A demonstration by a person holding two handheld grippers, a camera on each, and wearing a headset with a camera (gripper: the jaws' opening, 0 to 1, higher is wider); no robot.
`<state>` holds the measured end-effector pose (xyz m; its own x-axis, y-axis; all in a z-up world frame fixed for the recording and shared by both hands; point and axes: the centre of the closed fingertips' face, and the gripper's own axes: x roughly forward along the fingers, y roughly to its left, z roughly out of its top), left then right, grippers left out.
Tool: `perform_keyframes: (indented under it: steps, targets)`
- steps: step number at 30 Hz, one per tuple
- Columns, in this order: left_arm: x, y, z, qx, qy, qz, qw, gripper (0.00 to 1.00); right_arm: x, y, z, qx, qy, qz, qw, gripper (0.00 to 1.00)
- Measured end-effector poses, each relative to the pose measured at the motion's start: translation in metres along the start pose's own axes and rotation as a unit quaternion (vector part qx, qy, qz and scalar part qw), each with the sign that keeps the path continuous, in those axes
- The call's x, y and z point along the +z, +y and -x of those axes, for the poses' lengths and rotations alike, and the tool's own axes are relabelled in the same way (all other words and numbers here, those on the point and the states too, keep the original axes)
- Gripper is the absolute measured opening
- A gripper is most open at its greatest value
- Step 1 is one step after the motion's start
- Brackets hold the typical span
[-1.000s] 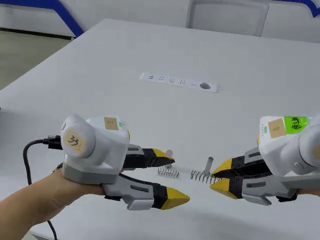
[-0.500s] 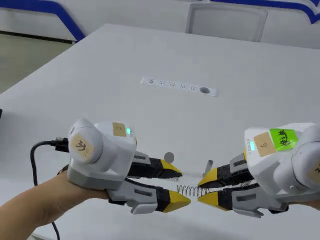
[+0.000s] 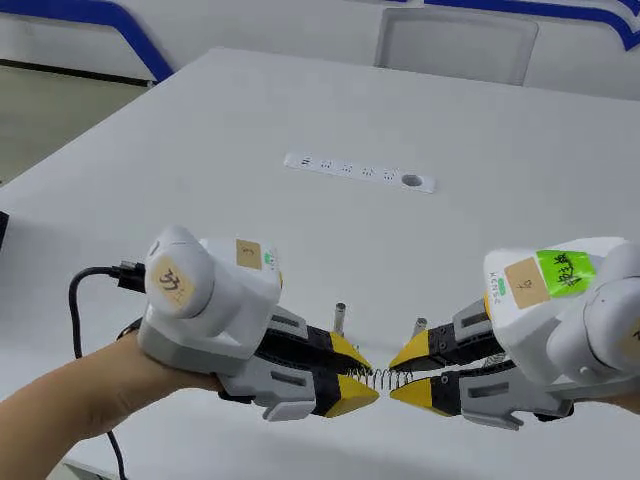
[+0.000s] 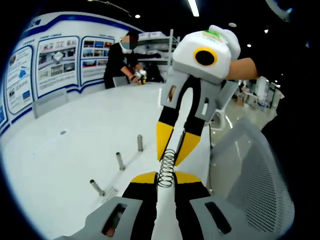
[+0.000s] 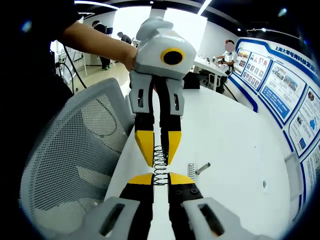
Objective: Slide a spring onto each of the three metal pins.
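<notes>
Our left gripper (image 3: 368, 378) bears a round sticker (image 3: 170, 283) handwritten with what looks like 33. Our right gripper (image 3: 398, 380) carries a green label (image 3: 563, 268) whose scribble we cannot read. Beyond the tips, three pins (image 4: 119, 161) stand upright on the white table (image 3: 200, 150), with a second spring (image 5: 190, 170) lying beside one. Farther off we see a power strip (image 3: 360, 168), then a chair (image 3: 455, 40). Both grippers are nearly closed, each pinching one end of the spring (image 3: 385, 378), held between them near the table's front edge, short of the pins.
</notes>
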<state>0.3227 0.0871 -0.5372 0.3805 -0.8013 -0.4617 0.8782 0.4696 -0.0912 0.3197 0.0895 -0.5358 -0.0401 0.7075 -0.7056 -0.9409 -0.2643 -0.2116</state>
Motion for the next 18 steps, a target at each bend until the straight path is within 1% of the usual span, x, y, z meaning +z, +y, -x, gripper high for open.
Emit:
perform_keyframes:
  steps: [4, 6, 8, 10, 11, 14, 17, 18]
  targets:
    - [0.003, -0.002, 0.001, -0.003, -0.003, -0.022, 0.9997, 0.1, 0.003, 0.0, 0.004, -0.006, 0.001, 0.023, 0.9997, 0.11]
    - [0.004, -0.001, 0.001, -0.002, -0.001, -0.026, 0.9997, 0.1, 0.004, -0.001, 0.005, -0.009, 0.0, 0.026, 0.9996, 0.11]
    - [0.005, -0.003, 0.001, -0.006, 0.0, -0.027, 0.9996, 0.1, 0.004, 0.0, 0.007, -0.006, -0.002, 0.028, 0.9996, 0.12]
    - [0.005, -0.003, 0.001, -0.006, 0.001, -0.034, 0.9994, 0.1, 0.006, -0.001, 0.008, -0.007, -0.015, 0.015, 0.9998, 0.12]
    - [0.005, -0.003, 0.001, -0.007, 0.002, -0.036, 0.9993, 0.1, 0.007, -0.001, 0.01, -0.003, -0.024, 0.005, 0.9997, 0.12]
    - [0.006, -0.004, 0.001, -0.009, 0.003, -0.037, 0.9993, 0.1, 0.007, -0.003, 0.012, -0.005, -0.03, -0.004, 0.9995, 0.16]
    - [0.006, -0.003, 0.002, -0.007, 0.005, -0.038, 0.9992, 0.1, 0.004, -0.005, 0.012, -0.002, -0.033, -0.018, 0.9993, 0.17]
    - [0.006, -0.003, 0.003, -0.007, 0.005, -0.038, 0.9992, 0.1, 0.002, -0.004, 0.012, 0.002, -0.036, -0.034, 0.9988, 0.17]
